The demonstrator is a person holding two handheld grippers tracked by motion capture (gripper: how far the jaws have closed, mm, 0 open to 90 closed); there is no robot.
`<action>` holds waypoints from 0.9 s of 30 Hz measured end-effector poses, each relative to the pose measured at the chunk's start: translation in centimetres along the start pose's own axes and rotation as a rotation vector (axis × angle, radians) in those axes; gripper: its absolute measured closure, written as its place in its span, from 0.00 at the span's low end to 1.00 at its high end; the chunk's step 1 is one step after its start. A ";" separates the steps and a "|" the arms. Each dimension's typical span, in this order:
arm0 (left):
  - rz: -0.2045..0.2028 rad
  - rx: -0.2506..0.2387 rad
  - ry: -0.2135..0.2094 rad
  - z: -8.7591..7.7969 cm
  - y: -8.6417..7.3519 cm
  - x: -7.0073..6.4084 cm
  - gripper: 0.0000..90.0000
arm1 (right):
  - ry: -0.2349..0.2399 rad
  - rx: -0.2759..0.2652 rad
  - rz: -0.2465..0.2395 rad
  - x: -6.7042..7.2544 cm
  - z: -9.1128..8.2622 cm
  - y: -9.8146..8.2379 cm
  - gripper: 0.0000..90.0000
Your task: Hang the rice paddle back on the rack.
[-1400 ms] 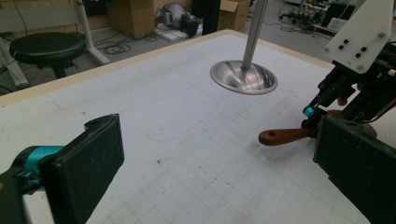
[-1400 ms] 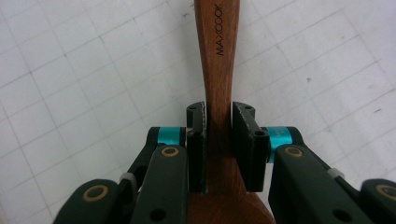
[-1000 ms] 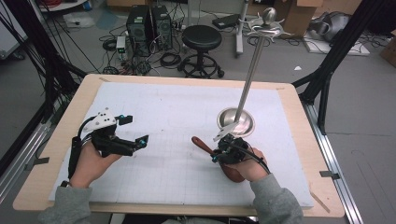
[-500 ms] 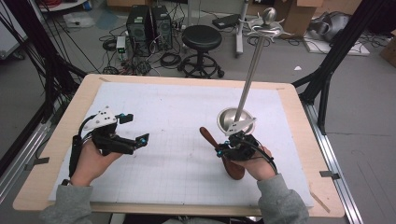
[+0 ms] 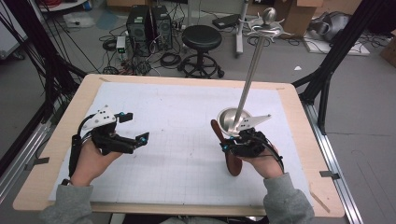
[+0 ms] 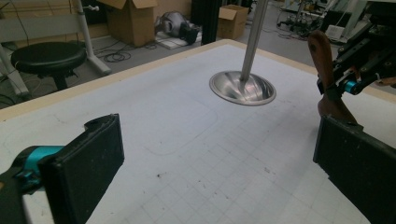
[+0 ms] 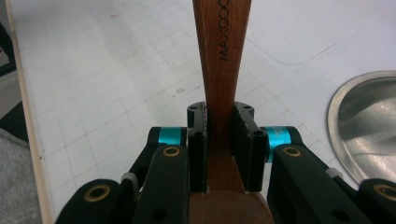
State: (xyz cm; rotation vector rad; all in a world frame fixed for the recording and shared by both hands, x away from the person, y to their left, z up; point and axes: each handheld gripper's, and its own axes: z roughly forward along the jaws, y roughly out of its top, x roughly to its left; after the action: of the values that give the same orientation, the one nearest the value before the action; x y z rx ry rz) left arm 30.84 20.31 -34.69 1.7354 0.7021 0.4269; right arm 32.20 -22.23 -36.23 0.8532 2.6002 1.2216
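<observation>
Grip check: right gripper (image 7: 219, 140) clamped on neck of wooden spoon (image 5: 229, 154), lifted just beside base (image 5: 233, 120) of metal stand (image 5: 250, 74). Keep jaws tight; carry handle end up toward hooks (image 5: 265, 29) at top of pole. Steer clear of pole. Left gripper (image 5: 138, 128) parked with jaws apart, nothing held, well away on white mat (image 5: 177, 107).
</observation>
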 end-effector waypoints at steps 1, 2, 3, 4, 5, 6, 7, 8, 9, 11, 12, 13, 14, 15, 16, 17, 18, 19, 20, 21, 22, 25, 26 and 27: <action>0.003 -0.001 0.002 0.0 0.0 0.1 0.03 | 0.003 -0.004 0.003 0.0 -0.1 0.0 0.85; -0.001 -0.003 0.003 -0.1 0.0 0.1 0.03 | 0.008 -0.006 0.005 0.0 -0.1 0.0 0.85; -0.002 -0.005 0.004 -0.1 0.0 0.1 0.03 | 0.012 -0.012 0.003 -0.1 -0.2 0.0 0.85; -0.001 -0.006 0.002 -0.2 0.1 0.1 0.03 | 0.013 -0.016 0.003 -0.1 -0.3 0.0 0.85; 0.001 -0.006 0.004 -0.2 0.1 0.2 0.03 | 0.013 -0.022 0.005 -0.1 -0.4 0.0 0.85; -0.002 -0.009 0.004 -0.2 0.1 0.2 0.03 | 0.013 -0.025 0.010 -0.1 -0.5 0.0 0.85; -0.001 -0.011 0.005 -0.3 0.1 0.2 0.03 | 0.013 -0.034 0.008 -0.1 -0.6 0.0 0.85; 0.000 -0.013 0.006 -0.3 0.1 0.2 0.03 | 0.018 -0.041 0.010 -0.2 -0.7 0.1 0.85; 0.000 -0.014 0.005 -0.3 0.1 0.2 0.03 | 0.015 -0.048 0.014 -0.2 -0.8 0.1 0.85; -0.002 -0.018 0.003 -0.5 0.1 0.3 0.03 | 0.011 -0.062 0.013 -0.3 -1.0 0.1 0.85; -0.001 -0.021 0.005 -0.5 0.1 0.3 0.03 | 0.013 -0.067 0.012 -0.4 -1.2 0.1 0.85; -0.001 -0.022 0.005 -0.6 0.2 0.3 0.03 | 0.014 -0.075 0.017 -0.4 -1.3 0.0 0.85; -0.001 -0.022 0.003 -0.6 0.2 0.3 0.03 | 0.016 -0.082 0.016 -0.5 -1.4 0.0 0.85; -0.003 -0.027 0.005 -0.7 0.2 0.2 0.03 | 0.010 -0.088 0.023 -0.7 -1.6 -0.1 0.86; 0.000 -0.026 0.005 -0.7 0.2 0.2 0.03 | 0.006 -0.100 0.028 -0.9 -1.9 -0.3 0.86; -0.004 -0.025 0.004 -0.7 0.2 0.1 0.03 | 0.005 -0.109 0.033 -1.0 -2.0 -0.3 0.86; 0.002 -0.021 0.004 -0.7 0.2 0.1 0.03 | 0.006 -0.127 0.033 -1.1 -2.3 -0.4 0.86; 0.003 -0.020 0.004 -0.7 0.1 0.1 0.03 | 0.008 -0.144 0.041 -1.2 -2.6 -0.5 0.86; -0.001 -0.016 0.003 -0.7 0.1 0.1 0.03 | 0.009 -0.153 0.048 -1.3 -2.9 -0.5 0.86; -0.003 -0.014 0.009 -0.7 0.0 0.1 0.03 | 0.005 -0.167 0.048 -1.4 -3.2 -0.5 0.86; -0.004 -0.013 0.012 -0.7 -0.1 0.1 0.03 | 0.002 -0.179 0.048 -1.5 -3.5 -0.5 0.86; -0.004 -0.013 0.019 -1.0 -0.2 0.2 0.03 | -0.007 -0.217 0.049 -1.8 -4.5 -0.3 0.86; -0.007 -0.015 0.022 -1.1 -0.2 0.2 0.03 | -0.009 -0.231 0.043 -1.9 -4.8 -0.1 0.86; -0.005 -0.016 0.024 -1.2 -0.2 0.2 0.03 | -0.014 -0.239 0.046 -1.9 -5.1 0.0 0.86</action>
State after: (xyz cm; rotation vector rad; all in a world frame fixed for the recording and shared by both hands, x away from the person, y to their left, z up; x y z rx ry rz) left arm 30.22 21.33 -34.58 1.7158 0.7180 0.4495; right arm 31.98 -26.66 -33.11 0.8741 2.3725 1.4949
